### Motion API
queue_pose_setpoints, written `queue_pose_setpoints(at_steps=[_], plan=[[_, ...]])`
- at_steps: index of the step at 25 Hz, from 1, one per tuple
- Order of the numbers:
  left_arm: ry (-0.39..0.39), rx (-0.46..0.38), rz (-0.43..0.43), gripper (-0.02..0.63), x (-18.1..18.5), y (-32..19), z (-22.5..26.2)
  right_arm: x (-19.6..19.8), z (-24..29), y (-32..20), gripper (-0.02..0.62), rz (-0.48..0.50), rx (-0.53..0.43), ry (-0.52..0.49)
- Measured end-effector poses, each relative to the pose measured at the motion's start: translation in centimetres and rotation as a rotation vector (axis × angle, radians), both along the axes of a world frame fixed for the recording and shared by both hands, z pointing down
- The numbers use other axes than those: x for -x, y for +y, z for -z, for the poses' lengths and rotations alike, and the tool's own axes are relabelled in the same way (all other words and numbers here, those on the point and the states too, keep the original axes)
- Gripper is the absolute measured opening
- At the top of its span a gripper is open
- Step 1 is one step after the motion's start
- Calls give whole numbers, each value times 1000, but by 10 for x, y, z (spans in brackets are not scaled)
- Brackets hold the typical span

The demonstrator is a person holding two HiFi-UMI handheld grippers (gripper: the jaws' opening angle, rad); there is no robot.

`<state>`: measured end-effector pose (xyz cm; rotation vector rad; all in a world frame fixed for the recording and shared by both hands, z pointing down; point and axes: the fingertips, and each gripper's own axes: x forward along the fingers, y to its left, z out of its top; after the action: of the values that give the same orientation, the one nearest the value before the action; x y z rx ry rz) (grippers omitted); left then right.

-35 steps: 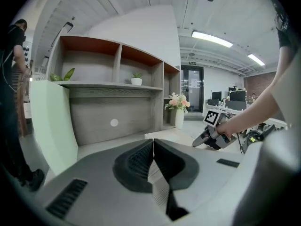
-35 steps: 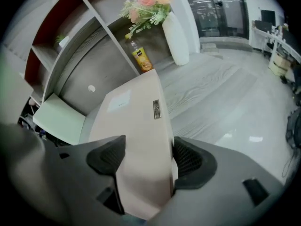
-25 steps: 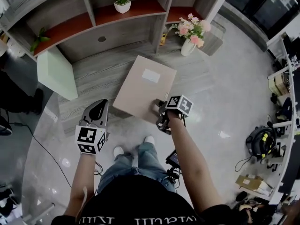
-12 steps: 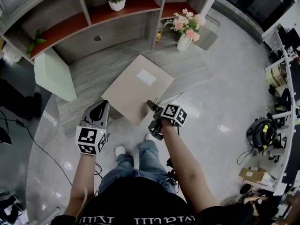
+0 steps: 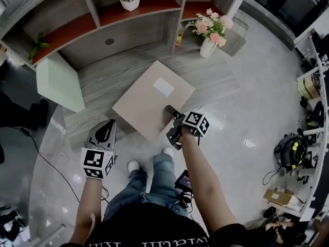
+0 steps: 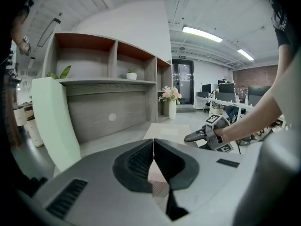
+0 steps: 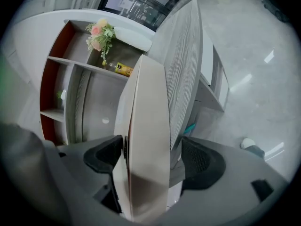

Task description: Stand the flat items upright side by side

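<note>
Letting go with the right gripper [image 5: 170, 123] [image 7: 153, 158]: jaws spreading around the corner of the beige flat box [image 5: 153, 98] [image 7: 146, 126] farthest from the flower vase [image 5: 207, 46]. One pad close against the box's face, the other clear of it, after a narrower set on that same corner a second earlier. Box still flat on the grey desk [image 5: 105, 82], label side up, on the near side of the vase, that corner jutting past the desk's edge. So not stood upright yet; probably a release to take a fresh hold before tipping it up.

Holding the left gripper [image 5: 108, 126] [image 6: 153, 147] pressed together on nothing, off the desk, well left of the vase and nearer the person.

Already on edge far left of the vase: a pale green flat item [image 5: 59, 82] [image 6: 51, 121], likely the neighbour to stand the box beside.

Little to read:
- White label [image 5: 163, 87] on the box top, print too small.
- Yellow packet [image 5: 178, 38] [image 7: 123, 69] just left of the vase, dark print illegible.
- Black-and-white square patterns on the gripper cubes, no words.
- Shirt lettering cut off at the frame's edge.
</note>
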<state>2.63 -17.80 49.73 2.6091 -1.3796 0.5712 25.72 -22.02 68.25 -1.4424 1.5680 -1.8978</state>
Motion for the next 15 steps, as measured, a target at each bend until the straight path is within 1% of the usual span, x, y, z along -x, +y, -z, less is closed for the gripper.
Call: queue_pose_setpoints(at_steps=[2, 6, 8, 11, 12, 13, 15], plan=[[-5, 5, 5, 14, 4, 0, -3, 1, 0, 0, 386, -4, -14, -22], [1, 12, -10, 14, 7, 4, -8, 5, -1, 13, 385, -10, -55, -20], [5, 20, -25, 14, 6, 8, -11, 10, -2, 28, 385, -11, -78, -63], [6, 28, -54, 14, 4, 14, -15, 20, -2, 45, 382, -14, -132, -157], [6, 29, -62, 14, 4, 15, -16, 24, 0, 49, 368, -9, -154, -183], [7, 30, -68, 14, 4, 17, -17, 28, 1, 53, 339, 1, -173, -204], [8, 31, -79, 14, 6, 19, -19, 37, 3, 60, 328, 32, -194, -234]])
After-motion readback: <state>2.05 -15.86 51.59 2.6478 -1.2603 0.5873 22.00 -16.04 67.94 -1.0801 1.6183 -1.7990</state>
